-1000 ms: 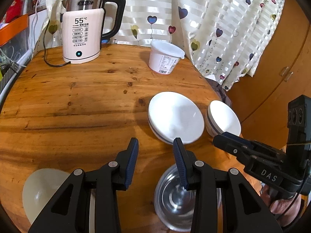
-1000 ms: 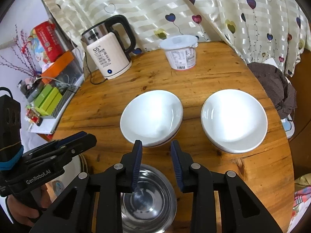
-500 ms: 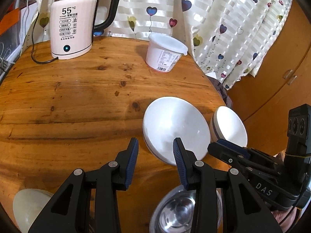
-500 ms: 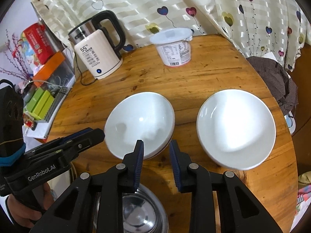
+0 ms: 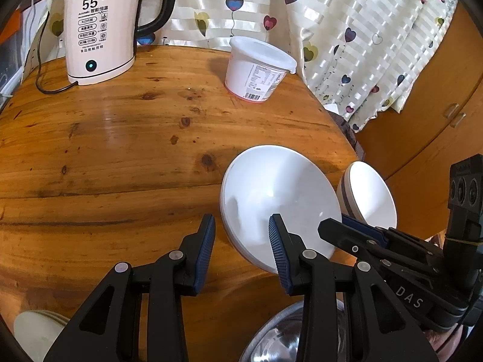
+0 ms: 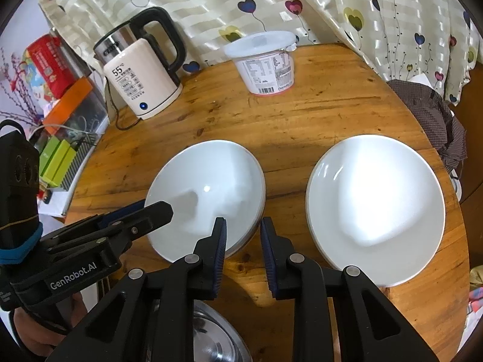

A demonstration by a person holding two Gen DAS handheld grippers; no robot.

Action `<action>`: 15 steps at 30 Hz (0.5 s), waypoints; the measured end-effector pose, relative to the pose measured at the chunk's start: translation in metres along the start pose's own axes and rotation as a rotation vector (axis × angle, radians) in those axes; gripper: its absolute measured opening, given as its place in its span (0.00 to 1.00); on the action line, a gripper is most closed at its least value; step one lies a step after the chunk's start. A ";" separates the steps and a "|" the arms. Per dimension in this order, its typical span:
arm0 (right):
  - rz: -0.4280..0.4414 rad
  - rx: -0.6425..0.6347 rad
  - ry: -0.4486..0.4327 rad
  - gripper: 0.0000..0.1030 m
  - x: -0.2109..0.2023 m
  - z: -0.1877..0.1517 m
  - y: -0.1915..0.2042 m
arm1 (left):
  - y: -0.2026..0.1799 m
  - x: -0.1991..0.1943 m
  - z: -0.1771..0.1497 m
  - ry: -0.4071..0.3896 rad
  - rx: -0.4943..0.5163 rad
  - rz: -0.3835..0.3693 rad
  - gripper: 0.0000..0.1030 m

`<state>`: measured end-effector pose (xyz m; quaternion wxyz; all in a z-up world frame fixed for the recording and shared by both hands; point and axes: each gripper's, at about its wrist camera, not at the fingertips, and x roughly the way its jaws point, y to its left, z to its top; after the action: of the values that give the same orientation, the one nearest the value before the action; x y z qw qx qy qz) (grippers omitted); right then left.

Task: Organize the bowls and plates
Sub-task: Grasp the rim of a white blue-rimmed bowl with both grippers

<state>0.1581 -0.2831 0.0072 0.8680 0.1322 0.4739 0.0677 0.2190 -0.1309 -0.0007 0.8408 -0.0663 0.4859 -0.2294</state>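
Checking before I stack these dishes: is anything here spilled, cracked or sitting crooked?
Nothing stands out. Both white bowls sit level and intact on the table, the lidded tub and kettle stand upright, no spills.

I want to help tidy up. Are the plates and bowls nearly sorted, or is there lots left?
Some looks done: the middle white dish seems to sit on others like it. In hand: nothing yet. Both the left gripper and right gripper are open at that stack's near rim; the right jaws have just been closing, with nothing between them. Left: the other white dish, the steel bowl and the pale dish lie apart.
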 end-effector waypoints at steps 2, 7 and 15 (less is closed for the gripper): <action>-0.002 0.001 0.000 0.22 0.002 0.001 0.000 | 0.000 0.002 0.001 0.002 0.004 0.002 0.37; -0.004 -0.001 0.002 0.22 0.005 0.003 -0.002 | 0.000 0.006 0.001 0.008 0.007 0.008 0.29; -0.012 -0.004 -0.004 0.20 0.008 0.005 -0.002 | 0.003 0.009 0.002 0.006 0.003 0.019 0.23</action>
<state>0.1662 -0.2835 0.0028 0.8697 0.1275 0.4726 0.0630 0.2251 -0.1326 -0.0077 0.8415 -0.0596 0.4887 -0.2223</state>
